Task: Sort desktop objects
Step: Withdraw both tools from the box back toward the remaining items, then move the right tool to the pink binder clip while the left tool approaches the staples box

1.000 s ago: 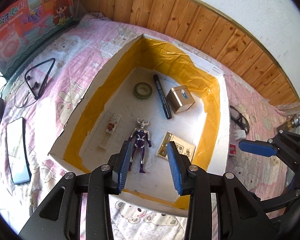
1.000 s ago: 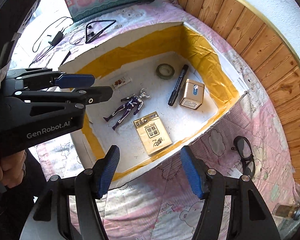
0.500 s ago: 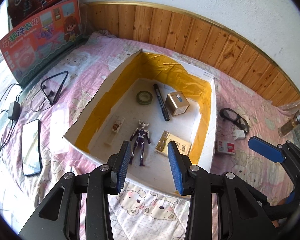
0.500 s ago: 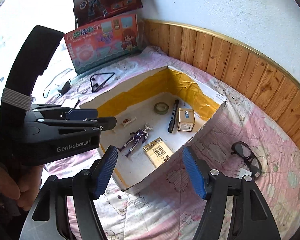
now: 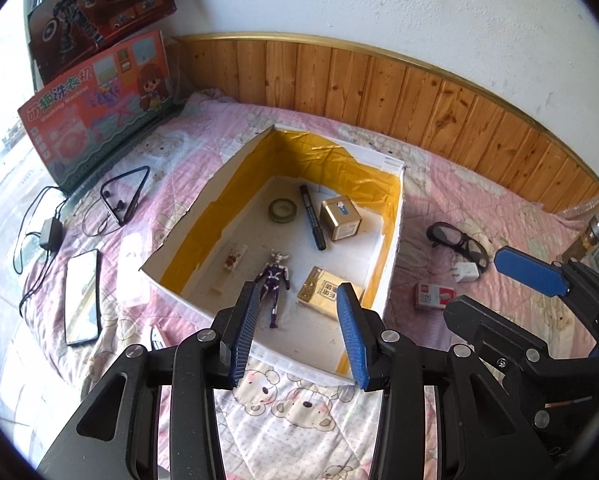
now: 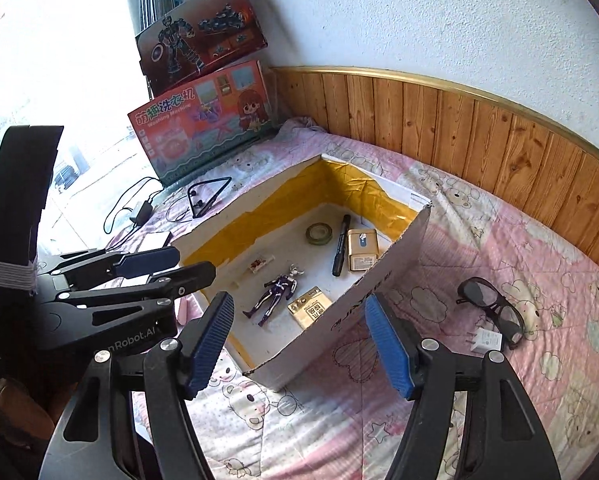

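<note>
A white box with yellow-taped walls (image 5: 391, 216) (image 6: 379, 284) lies on the pink bedspread. Inside it lie a purple toy figure (image 5: 274, 280) (image 6: 277, 292), a yellow packet (image 5: 326, 292) (image 6: 311, 312), a gold tin (image 5: 340, 222) (image 6: 362, 249), a black marker (image 5: 312, 216) (image 6: 340, 246), a tape roll (image 5: 283, 210) (image 6: 318, 233) and a small sachet (image 5: 234, 257). My left gripper (image 5: 297, 334) is open and empty, above the box's near edge. My right gripper (image 6: 299, 344) is open and empty, near the box's right corner.
Black glasses (image 5: 457, 242) (image 6: 491, 308), a white charger plug (image 5: 467, 272) (image 6: 485, 339) and a small red-white box (image 5: 435, 296) lie right of the box. A phone (image 5: 82, 296), neckband earphones (image 5: 125, 200) and a cabled adapter (image 5: 51, 234) lie left. Toy boxes (image 5: 99, 108) lean on the wall.
Both grippers have pulled back and up from the box, so more of the bed and wall shows. Both stay open and empty. The objects in the box have not moved.
</note>
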A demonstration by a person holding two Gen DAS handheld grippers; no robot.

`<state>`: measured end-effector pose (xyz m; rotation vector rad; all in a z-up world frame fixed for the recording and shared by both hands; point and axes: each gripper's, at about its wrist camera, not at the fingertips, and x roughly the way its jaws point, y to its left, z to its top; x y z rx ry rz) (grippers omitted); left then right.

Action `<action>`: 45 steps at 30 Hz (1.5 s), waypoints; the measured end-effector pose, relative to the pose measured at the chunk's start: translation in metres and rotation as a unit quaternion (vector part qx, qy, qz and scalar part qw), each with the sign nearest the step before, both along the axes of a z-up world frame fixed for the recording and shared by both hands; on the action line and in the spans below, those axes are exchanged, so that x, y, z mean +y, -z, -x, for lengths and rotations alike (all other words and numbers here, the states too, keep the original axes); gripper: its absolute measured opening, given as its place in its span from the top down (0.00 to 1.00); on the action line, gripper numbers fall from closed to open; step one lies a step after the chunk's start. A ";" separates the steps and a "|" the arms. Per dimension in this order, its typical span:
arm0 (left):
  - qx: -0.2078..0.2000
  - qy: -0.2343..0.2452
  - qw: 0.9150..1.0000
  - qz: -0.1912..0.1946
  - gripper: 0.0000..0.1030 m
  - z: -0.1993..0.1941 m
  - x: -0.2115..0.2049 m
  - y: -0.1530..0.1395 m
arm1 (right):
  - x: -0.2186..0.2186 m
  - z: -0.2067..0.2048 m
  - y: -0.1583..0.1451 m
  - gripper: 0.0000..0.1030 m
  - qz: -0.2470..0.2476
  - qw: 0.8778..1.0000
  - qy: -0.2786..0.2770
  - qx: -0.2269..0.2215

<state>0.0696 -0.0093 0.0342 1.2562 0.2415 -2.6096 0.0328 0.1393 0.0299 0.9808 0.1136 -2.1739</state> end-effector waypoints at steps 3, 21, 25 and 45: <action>0.000 0.006 1.000 0.022 0.59 -0.004 0.012 -0.014 | 0.006 -0.004 -0.006 0.30 0.004 1.000 0.000 0.013; -0.032 0.176 0.984 -0.006 0.52 0.018 0.093 0.018 | 0.134 -0.006 -0.009 0.29 0.080 0.993 0.084 -0.034; -0.079 0.234 0.969 0.021 0.52 0.031 0.126 0.050 | 0.175 -0.007 0.020 0.29 0.026 0.987 0.145 -0.058; -0.116 0.246 0.962 -0.023 0.52 0.120 0.162 0.153 | 0.244 -0.015 0.193 0.33 -0.106 0.937 0.239 -0.230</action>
